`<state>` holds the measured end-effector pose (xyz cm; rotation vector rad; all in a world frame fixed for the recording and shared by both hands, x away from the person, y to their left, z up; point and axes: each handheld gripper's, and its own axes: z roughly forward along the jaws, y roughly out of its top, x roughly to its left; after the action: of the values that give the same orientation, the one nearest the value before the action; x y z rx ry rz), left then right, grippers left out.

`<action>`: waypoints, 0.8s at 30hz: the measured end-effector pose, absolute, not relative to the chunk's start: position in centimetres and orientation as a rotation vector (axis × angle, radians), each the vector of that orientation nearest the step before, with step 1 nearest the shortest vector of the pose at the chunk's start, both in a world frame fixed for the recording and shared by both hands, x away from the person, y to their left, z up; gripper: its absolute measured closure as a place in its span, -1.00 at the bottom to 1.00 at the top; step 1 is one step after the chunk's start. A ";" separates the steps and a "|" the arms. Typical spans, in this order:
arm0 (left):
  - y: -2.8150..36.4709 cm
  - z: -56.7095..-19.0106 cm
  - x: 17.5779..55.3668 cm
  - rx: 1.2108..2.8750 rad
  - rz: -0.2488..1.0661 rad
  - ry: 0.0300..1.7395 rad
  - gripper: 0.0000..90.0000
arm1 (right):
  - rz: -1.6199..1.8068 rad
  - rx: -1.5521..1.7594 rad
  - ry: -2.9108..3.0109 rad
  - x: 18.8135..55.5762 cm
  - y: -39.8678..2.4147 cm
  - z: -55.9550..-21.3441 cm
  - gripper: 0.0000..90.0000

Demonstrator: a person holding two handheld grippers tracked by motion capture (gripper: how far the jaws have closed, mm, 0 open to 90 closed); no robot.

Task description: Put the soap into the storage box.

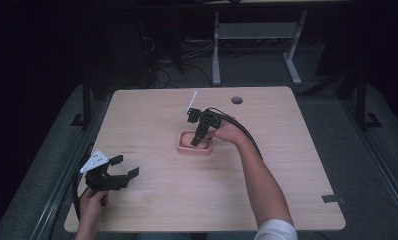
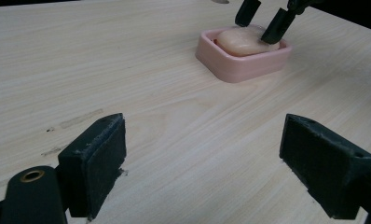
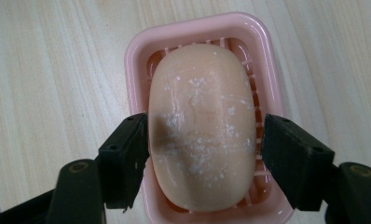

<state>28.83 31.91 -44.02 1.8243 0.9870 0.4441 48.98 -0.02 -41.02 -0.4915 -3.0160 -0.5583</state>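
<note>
Dim room, right claw [image 3: 204, 154] half-hiding soap [image 3: 202, 126]

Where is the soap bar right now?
The soap lies in the pink dish near the table's middle in the high view, between the right gripper's jaws; the left gripper sits apart at the near left.

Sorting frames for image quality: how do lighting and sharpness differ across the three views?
High view: dim, surroundings nearly black, table evenly lit. Left gripper view: bright, left tool pads soft-edged. Right gripper view: soap sharp, one pad shading its edge, dish mildly glossy.
</note>
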 end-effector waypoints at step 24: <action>31.9 -44.0 28.9 1.828 0.441 0.993 -0.68 | -0.619 -0.550 -3.012 48.2 -2.3 -40.2 -0.42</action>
<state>28.90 31.87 -44.04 1.8281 0.9935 0.4411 48.22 -2.29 -40.18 -0.5501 -3.0117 -0.6193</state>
